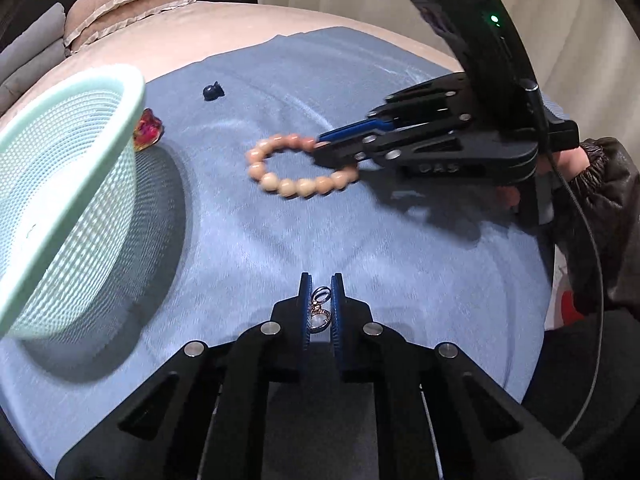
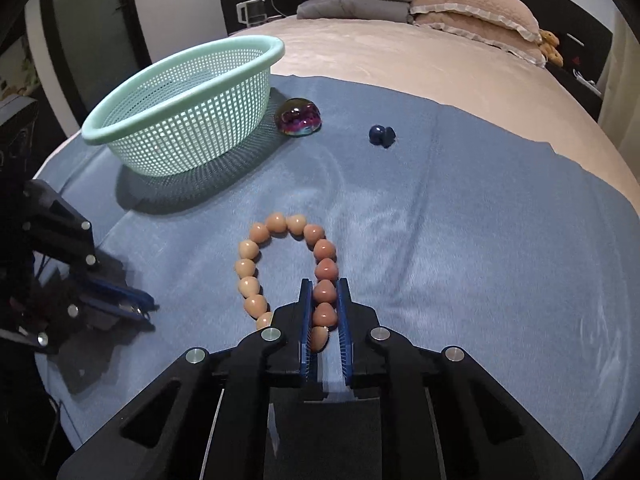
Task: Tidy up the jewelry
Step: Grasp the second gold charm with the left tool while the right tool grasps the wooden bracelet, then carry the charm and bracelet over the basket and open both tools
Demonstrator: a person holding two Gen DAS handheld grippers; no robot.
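My left gripper [image 1: 320, 286] is shut on a small gold and silver ring charm [image 1: 320, 312], just above the blue cloth; it also shows at the left edge of the right wrist view [image 2: 140, 304]. My right gripper [image 2: 323, 286] is shut on a peach bead bracelet [image 2: 256, 268], gripping the beads on its near right side; the rest of the loop lies on the cloth. In the left wrist view the bracelet [image 1: 280, 184] hangs from the right gripper [image 1: 320, 150]. A mint green mesh basket [image 2: 120, 116] stands at the back left, close at left in the left wrist view [image 1: 60, 128].
An iridescent purple dome stone [image 2: 298, 116] lies beside the basket, also in the left wrist view [image 1: 148, 130]. A small dark blue piece [image 2: 382, 135] lies further right [image 1: 213, 91]. The blue cloth [image 2: 460, 240] covers a pink bed with pillows [image 2: 472, 12] behind.
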